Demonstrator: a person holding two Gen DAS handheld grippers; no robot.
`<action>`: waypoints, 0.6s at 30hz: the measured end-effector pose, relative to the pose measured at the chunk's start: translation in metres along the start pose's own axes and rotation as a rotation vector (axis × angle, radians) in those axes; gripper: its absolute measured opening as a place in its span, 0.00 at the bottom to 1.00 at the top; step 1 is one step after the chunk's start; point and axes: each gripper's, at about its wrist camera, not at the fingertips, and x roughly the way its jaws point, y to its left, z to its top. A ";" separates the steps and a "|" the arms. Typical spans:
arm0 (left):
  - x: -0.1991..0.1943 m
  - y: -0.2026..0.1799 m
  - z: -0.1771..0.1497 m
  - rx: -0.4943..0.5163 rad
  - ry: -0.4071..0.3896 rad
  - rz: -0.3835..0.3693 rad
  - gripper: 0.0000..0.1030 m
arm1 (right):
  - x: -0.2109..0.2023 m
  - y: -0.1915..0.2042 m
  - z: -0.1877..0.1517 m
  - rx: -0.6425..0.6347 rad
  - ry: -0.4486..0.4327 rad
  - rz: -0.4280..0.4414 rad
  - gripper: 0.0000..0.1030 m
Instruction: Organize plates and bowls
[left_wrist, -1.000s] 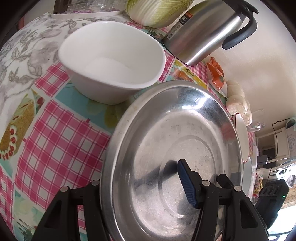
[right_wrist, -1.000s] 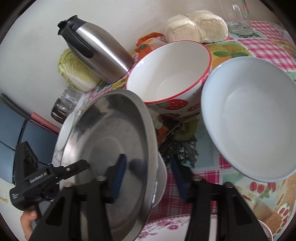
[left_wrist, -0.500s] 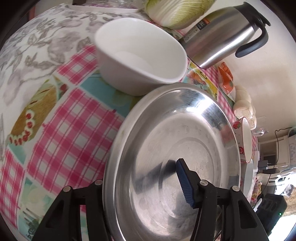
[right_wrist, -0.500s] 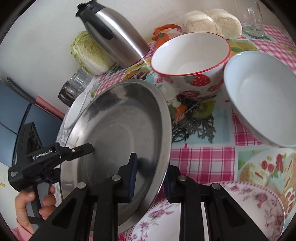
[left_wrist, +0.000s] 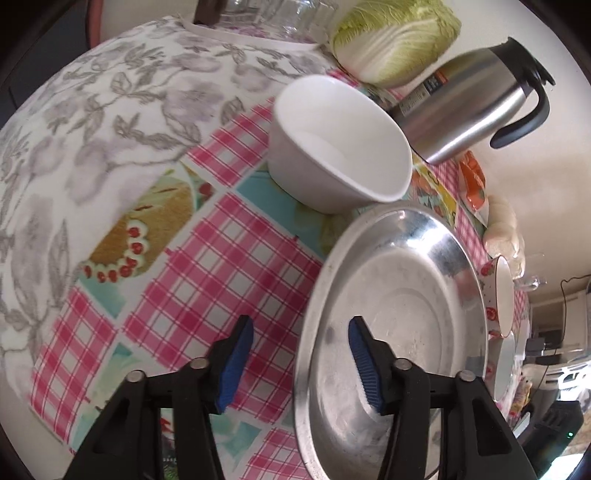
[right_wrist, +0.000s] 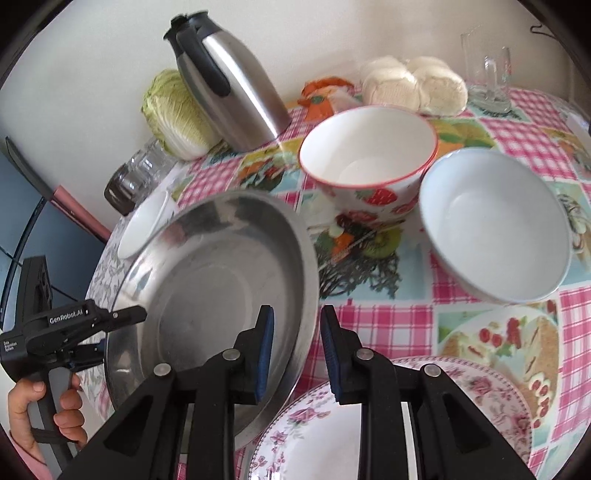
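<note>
Left wrist view: worktop under a cloth of pink checks, fruit and cake panels, grey leaf print at the far left.

Biggest piece on it: round steel plate, empty and shiny, at the near right, with its far rim just short of a white bowl. From the right wrist, same steel plate at the near left, its near edge overlapping the rim of a floral plate.

Next in size, 2 bowls right of the steel plate: pale bowl, empty, then strawberry bowl with a red rim, just beside it and closer to the wall.

Behind, against the wall: steel jug with a black handle, napa cabbage to its left, bagged white buns and a glass mug further right.

Right claw: narrow, clamped across the steel plate's near rim, 1 blue pad inside the dish and 1 outside; jaws just drawn in.

Left claw: gripped by a hand at the plate's opposite side. Partly open, astride the rim, with cloth showing between the outer pad and the metal, so no grip; jaws just been closing with the rim between them.
</note>
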 end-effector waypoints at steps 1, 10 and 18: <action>-0.001 -0.001 0.001 0.009 -0.004 0.007 0.37 | -0.003 -0.001 0.001 0.003 -0.013 0.002 0.25; -0.002 -0.031 0.001 0.183 -0.096 0.006 0.29 | -0.012 0.003 0.009 -0.047 -0.100 -0.050 0.11; 0.006 -0.037 0.007 0.196 -0.150 0.028 0.29 | -0.003 -0.001 0.010 -0.043 -0.112 -0.064 0.11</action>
